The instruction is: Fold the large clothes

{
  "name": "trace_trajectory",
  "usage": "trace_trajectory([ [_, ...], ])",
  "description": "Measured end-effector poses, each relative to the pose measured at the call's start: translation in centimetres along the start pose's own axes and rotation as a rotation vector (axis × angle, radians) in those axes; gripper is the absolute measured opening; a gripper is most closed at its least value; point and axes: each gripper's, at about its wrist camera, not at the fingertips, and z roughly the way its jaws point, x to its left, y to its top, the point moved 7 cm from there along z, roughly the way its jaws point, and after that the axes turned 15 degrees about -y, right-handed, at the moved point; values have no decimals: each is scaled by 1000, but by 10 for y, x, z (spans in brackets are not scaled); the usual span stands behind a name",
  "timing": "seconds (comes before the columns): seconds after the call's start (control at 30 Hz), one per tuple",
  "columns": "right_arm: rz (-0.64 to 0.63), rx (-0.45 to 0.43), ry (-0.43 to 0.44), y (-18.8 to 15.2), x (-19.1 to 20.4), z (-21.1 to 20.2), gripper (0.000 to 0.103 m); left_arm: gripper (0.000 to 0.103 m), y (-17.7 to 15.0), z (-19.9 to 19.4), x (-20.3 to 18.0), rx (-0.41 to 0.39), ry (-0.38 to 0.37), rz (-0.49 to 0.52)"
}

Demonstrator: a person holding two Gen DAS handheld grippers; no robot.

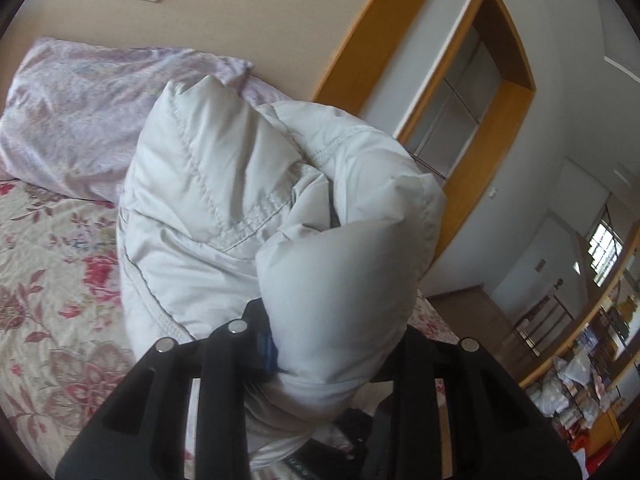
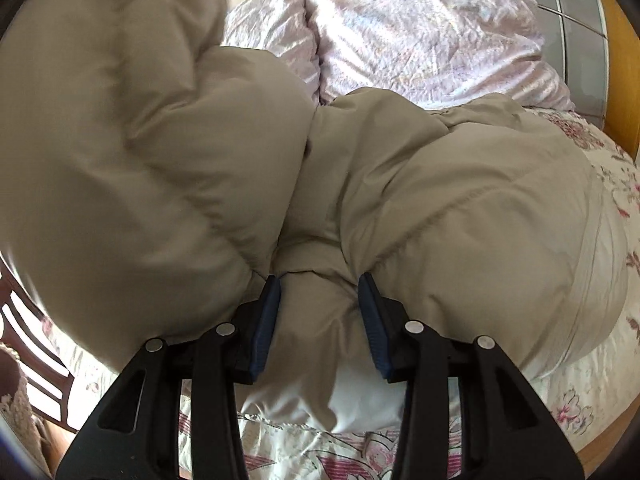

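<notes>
Left wrist view: the left gripper [image 1: 336,344] is clamped on a thick bunched fold of the pale padded jacket [image 1: 240,184], lifted above the floral bedspread [image 1: 48,280], with a lilac pillow [image 1: 80,100] at the head edge against the beige wall [image 1: 260,20]. Right wrist view has the right gripper [image 2: 318,320] partly closed, its blue pads [image 2: 266,320] pressing a puffy ridge of the same jacket, which lies heaped across the bed's middle, reaching toward the pillows and the wooden bed frame [image 2: 624,80].
</notes>
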Motion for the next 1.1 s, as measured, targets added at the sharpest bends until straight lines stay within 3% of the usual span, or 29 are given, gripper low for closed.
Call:
trace_trajectory([
  [0.2, 64, -30, 24, -5, -10, -4, 40, 30, -11, 41, -16, 91, -68, 1],
  [0.6, 117, -77, 30, -11, -19, -13, 39, 34, -33, 103, -29, 253, -124, 27],
  [0.8, 132, -95, 41, -15, -21, -15, 39, 39, -49, 125, -32, 355, -182, 15],
  [0.9, 125, -98, 33, -14, -20, -16, 39, 41, -49, 129, -32, 369, -187, 9],
  [1.03, 126, -95, 29, -12, -21, -14, 39, 52, -40, 122, -31, 361, -201, -3],
  [1.1, 126, -95, 27, -12, -21, -13, 39, 66, -36, 117, -36, 355, -226, -10],
])
